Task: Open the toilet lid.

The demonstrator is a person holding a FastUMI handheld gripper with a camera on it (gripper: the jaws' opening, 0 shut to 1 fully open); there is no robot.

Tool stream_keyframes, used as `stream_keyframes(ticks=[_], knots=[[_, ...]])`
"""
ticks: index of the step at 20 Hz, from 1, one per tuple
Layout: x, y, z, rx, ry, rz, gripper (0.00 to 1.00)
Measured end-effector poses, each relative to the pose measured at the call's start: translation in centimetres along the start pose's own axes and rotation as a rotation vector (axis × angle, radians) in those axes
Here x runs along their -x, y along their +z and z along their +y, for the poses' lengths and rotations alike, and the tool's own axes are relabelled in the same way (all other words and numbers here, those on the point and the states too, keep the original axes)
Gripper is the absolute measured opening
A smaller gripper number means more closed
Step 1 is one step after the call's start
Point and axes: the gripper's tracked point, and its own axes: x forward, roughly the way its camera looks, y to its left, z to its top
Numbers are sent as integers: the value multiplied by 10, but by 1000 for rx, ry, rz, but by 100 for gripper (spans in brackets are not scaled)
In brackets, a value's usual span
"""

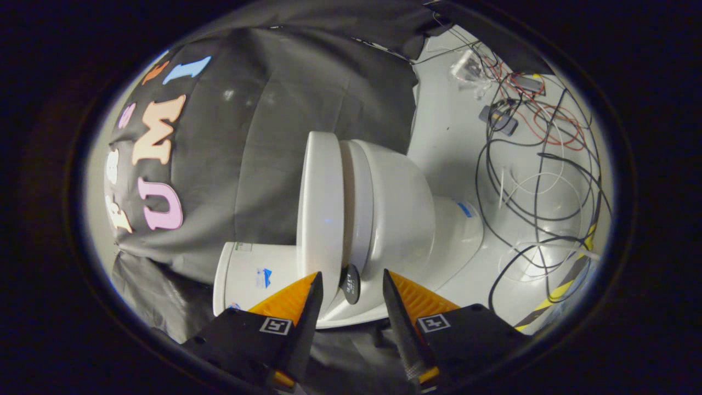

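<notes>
Gripper (351, 288) fingers spread, holding nothing, just short of toilet lid (321, 214) edge. Lid closed on seat (355, 208). Cables (540, 164) on floor beyond.

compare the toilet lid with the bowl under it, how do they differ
The toilet lid is a thin flat slab seen edge-on; the bowl is a deep, rounded body. The lid lies nearer the tank; the bowl narrows into the base on the floor side. The open gripper has one fingertip crossing the lid's rim and the other in front of the bowl, pressing on neither. Both are glossy white.
</notes>
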Motion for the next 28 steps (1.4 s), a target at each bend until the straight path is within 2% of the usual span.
stream_keyframes(ticks=[2, 4, 6, 8, 10, 12, 14, 17, 19, 20, 23, 28], knots=[[-5, -7, -7, -13, -19, 27, 69], [-22, -4, -1, -47, -1, 15, 45], [-19, -12, 4, 5, -2, 40, 20], [-22, -24, 7, 111, -19, 76, 20], [-28, -18, 2, 192, -73, 31, 23], [-25, -15, 6, 171, -86, 22, 26], [-24, -15, 5, 204, -109, 21, 24], [-26, -15, 8, 175, -129, 2, 23], [-61, -14, -2, 142, -108, -38, 21], [-45, -18, -12, 127, -108, -4, 0], [-45, -18, -27, 97, -112, -24, 1], [-29, -14, 18, 106, -170, -69, 1]])
